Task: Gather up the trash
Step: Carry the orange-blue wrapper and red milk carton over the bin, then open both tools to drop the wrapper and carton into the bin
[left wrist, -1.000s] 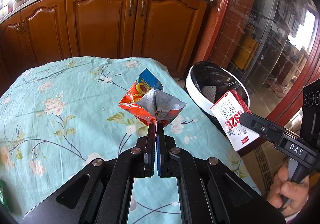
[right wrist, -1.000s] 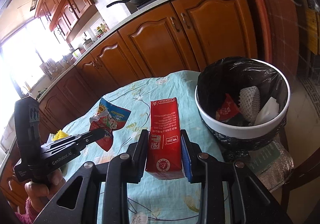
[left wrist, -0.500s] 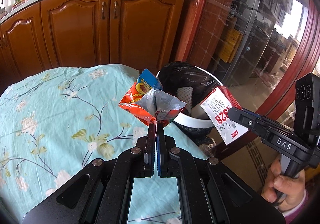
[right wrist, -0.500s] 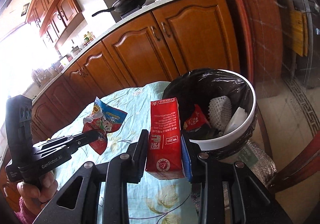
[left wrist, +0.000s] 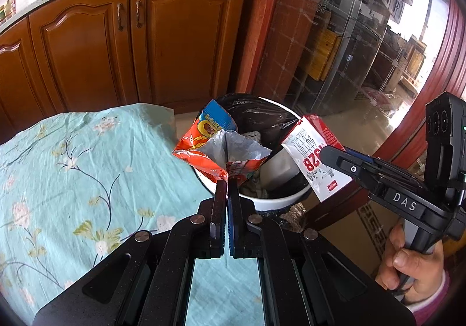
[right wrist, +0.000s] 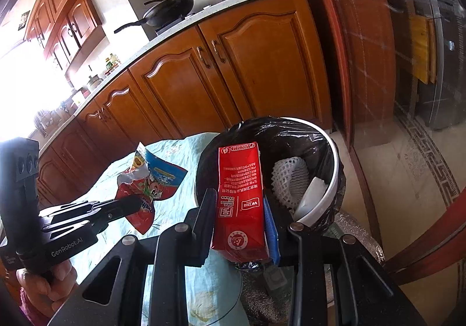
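My left gripper (left wrist: 227, 184) is shut on an orange and blue snack wrapper (left wrist: 215, 148) and holds it at the near rim of the white trash bin (left wrist: 279, 202) with a black liner. My right gripper (right wrist: 238, 203) is shut on a red milk carton (right wrist: 240, 197), upright, just before the bin (right wrist: 335, 163). The carton (left wrist: 316, 163) and right gripper (left wrist: 346, 161) also show in the left wrist view, over the bin's right side. The wrapper (right wrist: 148, 186) and left gripper (right wrist: 128, 205) show at left in the right wrist view.
The bin holds a white foam net (right wrist: 288, 180) and white paper (right wrist: 311, 195). A table with a teal floral cloth (left wrist: 81, 174) lies to the left. Wooden cabinets (left wrist: 122, 43) stand behind. A glass door with a red frame (left wrist: 364, 49) is at right.
Both grippers have moved right, off the table toward the bin, each still holding its item. The bin now sits directly ahead of both.
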{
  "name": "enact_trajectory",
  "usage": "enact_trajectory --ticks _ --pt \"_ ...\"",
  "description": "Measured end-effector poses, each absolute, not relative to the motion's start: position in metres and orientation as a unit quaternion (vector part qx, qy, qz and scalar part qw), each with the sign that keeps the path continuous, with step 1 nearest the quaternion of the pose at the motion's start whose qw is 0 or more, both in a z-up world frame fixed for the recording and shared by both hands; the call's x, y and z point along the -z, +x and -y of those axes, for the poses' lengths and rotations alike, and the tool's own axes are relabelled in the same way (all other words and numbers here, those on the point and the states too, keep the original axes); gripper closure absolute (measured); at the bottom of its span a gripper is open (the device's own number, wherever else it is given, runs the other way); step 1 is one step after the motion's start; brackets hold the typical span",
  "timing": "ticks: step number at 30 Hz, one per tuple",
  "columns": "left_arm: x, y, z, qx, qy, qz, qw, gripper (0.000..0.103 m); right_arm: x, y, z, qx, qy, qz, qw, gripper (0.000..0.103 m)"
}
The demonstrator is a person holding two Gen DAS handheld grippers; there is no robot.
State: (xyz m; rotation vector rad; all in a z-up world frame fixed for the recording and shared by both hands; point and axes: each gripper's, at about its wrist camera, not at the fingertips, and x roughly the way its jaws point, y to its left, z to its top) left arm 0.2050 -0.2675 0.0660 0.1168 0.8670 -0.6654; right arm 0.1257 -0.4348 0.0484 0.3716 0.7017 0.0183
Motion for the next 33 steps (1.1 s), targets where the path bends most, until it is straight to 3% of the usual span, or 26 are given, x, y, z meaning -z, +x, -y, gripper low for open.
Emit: enact_trajectory --ticks 33 --pt "-0.043 0.246 0.329 0.331 0.082 -0.454 0.823 0.102 -0.029 0.18 0.468 0.007 0.176 -0.374 0.91 0.072"
